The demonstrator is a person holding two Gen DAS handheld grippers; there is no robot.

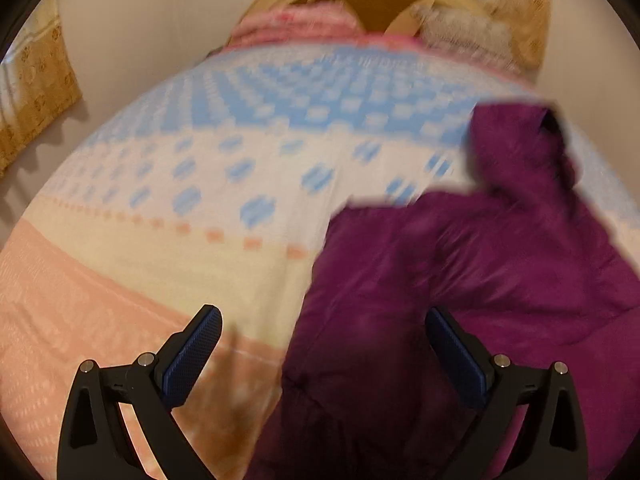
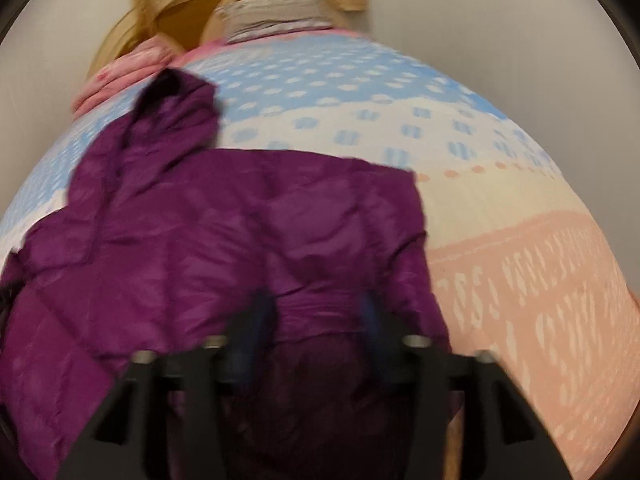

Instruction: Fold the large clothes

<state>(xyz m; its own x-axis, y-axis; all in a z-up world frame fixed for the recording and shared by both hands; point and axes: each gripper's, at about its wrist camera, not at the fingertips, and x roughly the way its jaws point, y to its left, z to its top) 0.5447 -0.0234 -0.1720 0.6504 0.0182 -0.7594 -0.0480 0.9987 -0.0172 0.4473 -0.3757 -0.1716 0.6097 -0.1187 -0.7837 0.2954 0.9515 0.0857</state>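
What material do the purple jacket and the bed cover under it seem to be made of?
Purple jacket: probably thin synthetic shell with padding; it has a slight sheen and puffy quilted sections. Bed cover: likely woven cotton or similar, matte, with printed blue dots and pink bands. Blur leaves both uncertain.

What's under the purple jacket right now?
The purple jacket lies on the bedspread, patterned in blue, cream and pink bands, which shows all around it. Whatever lies directly beneath the jacket is covered; nothing sticks out from under its edges.

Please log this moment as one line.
jacket: on bed | left gripper: open | right gripper: open over jacket
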